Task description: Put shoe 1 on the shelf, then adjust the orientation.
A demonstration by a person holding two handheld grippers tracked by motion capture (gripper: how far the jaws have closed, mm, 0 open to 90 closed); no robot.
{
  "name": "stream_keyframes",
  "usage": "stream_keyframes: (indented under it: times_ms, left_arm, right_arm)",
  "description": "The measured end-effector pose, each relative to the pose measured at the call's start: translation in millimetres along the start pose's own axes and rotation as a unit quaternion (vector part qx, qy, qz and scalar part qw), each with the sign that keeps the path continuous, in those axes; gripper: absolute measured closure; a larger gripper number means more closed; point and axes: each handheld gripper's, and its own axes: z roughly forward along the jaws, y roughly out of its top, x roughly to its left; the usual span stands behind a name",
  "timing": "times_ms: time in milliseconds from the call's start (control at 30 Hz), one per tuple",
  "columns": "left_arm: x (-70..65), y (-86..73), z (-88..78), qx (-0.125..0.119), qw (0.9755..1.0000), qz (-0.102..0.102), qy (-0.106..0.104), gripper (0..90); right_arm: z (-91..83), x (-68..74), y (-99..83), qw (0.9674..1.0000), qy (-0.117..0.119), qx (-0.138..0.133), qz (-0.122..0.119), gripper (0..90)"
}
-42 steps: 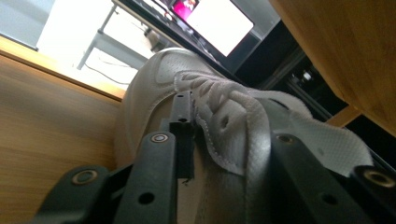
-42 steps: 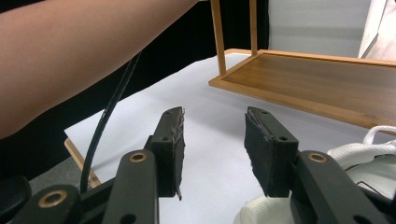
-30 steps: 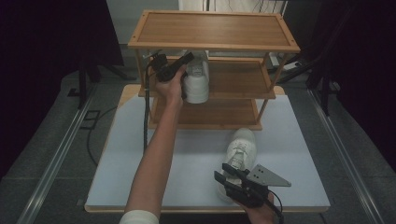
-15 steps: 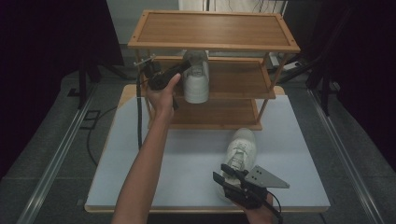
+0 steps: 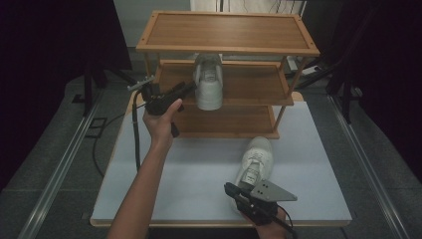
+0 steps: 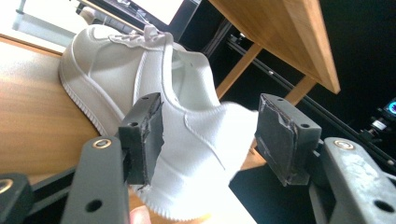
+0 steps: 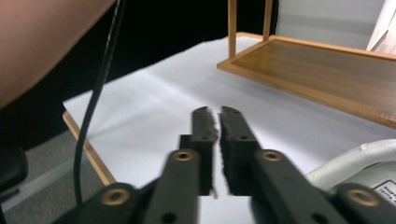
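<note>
Right gripper (image 5: 238,191) at 6 o'clock near table (image 5: 199,174) front edge, jaws just snapped together, pads nearly touching, nothing between them; in right gripper view (image 7: 214,120) seen over bare white tabletop. Grey plate on top. Near shoe (image 5: 256,162) lay flat on table just past that gripper, toward 12 o'clock, toe pointing at rack (image 5: 226,79); heel edge showed at 4 o'clock in right gripper view (image 7: 359,161), beside the jaws, not gripped. Left forearm stretched from 7 o'clock up toward 11 o'clock. Left gripper (image 5: 186,88) held at rack's left end, level with middle shelf, jaws just opening, now wide apart. In left gripper view (image 6: 210,130) heel of far shoe (image 6: 154,93) sat between the pads, pads off it, nothing clamped. Far shoe (image 5: 208,82) rested on middle shelf at 12 o'clock, heel overhanging front edge, toe under top shelf. Bottom shelf behind near shoe.
</note>
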Motion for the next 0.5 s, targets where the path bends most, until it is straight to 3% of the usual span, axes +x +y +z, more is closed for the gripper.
stream_keyframes:
  times_ms: [333, 500]
  left_arm:
    - [1.7, -18.5, -22.5, 0.012, 0.9997, 0.014, 0.014, 40.7]
    - [3.8, -28.8, -33.5, 0.02, 0.9996, 0.013, 0.012, 40.2]
  right_arm:
    - [9.5, 12.1, -6.2, 0.9976, -0.03, 0.047, -0.042, 89.3]
    - [13.8, 14.7, -16.1, 0.9932, -0.062, 0.072, -0.066, 89.3]
